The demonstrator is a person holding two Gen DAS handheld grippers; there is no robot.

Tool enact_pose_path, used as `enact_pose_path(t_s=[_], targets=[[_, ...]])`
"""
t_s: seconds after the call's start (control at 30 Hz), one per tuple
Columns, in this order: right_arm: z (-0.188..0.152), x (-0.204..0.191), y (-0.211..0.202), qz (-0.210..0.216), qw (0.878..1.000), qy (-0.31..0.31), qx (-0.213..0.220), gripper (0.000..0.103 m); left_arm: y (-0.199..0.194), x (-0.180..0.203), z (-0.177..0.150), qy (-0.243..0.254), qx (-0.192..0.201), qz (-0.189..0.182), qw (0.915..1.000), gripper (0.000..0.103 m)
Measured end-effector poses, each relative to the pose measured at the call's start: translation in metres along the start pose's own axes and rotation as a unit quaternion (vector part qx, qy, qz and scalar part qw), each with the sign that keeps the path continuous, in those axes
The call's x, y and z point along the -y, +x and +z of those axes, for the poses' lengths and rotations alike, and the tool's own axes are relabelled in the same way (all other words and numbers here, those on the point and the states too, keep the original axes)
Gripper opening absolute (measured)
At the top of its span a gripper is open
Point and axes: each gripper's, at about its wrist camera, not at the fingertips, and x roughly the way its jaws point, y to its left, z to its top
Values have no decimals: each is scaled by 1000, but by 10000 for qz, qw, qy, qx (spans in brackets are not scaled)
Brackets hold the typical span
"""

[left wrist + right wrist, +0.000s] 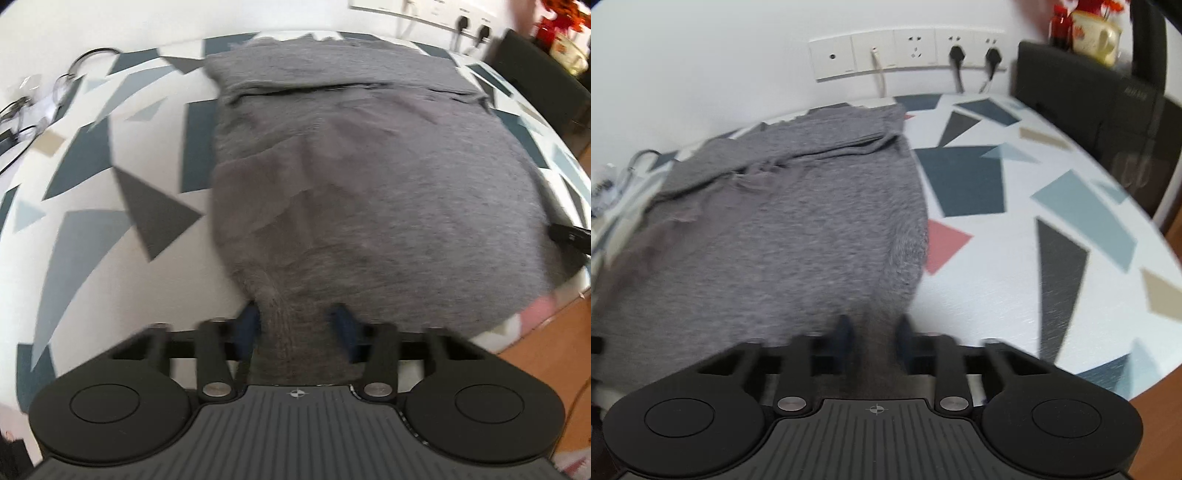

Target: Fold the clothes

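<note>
Your left gripper (301, 325) has its blue fingers (251, 321) pinched onto a bunched fold of the grey garment (369, 166) at the cloth's near edge; the fabric runs up between the pads and fills the gap. Your right gripper (873, 332) is clamped the same way on the garment's (794, 229) near edge, close to its corner at 3 o'clock, with a ridge of grey cloth squeezed between the two fingers (844, 328).

The garment lies spread flat on the table (1015, 295), whose white cover carries grey, blue and red angular patches. From your left wrist it stretches away toward 12 o'clock, with a folded-over band across its far end. At 12 o'clock in the right wrist view, a row of wall sockets (905, 53) sits above the table's far edge, two with black plugs in them.
</note>
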Motion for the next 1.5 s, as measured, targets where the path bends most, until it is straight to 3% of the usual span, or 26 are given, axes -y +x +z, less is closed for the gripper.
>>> enact_pose_path(t_s=[0.07, 0.17, 0.33, 0.6, 0.77, 1.1, 1.3, 1.5], targets=[[2, 5, 1, 169, 9996, 241, -23, 11, 1, -4, 3, -229, -11, -210, 9995, 12], [3, 13, -2, 324, 9980, 548, -39, 9, 0, -12, 3, -595, -18, -321, 9977, 11], [-6, 24, -21, 466, 9966, 679, -36, 9, -15, -15, -14, -689, 81, -269, 9972, 10], [-42, 30, -66, 936, 9873, 1113, -638, 9, -63, -14, -65, -565, 183, -575, 9966, 10], [-23, 32, -90, 1276, 9802, 1438, -466, 9, -84, -26, -52, -948, 572, -763, 9909, 10], [93, 16, -70, 1359, 9749, 1556, 829, 9, -97, -35, 61, -1070, 1655, -459, 9793, 10], [143, 13, -29, 1299, 9714, 1668, 1078, 9, -64, -43, 125, -1021, 1634, -197, 9811, 10], [178, 9, 36, 1055, 9761, 1648, 945, 9, -3, -45, 172, -854, 1254, 49, 9884, 10]])
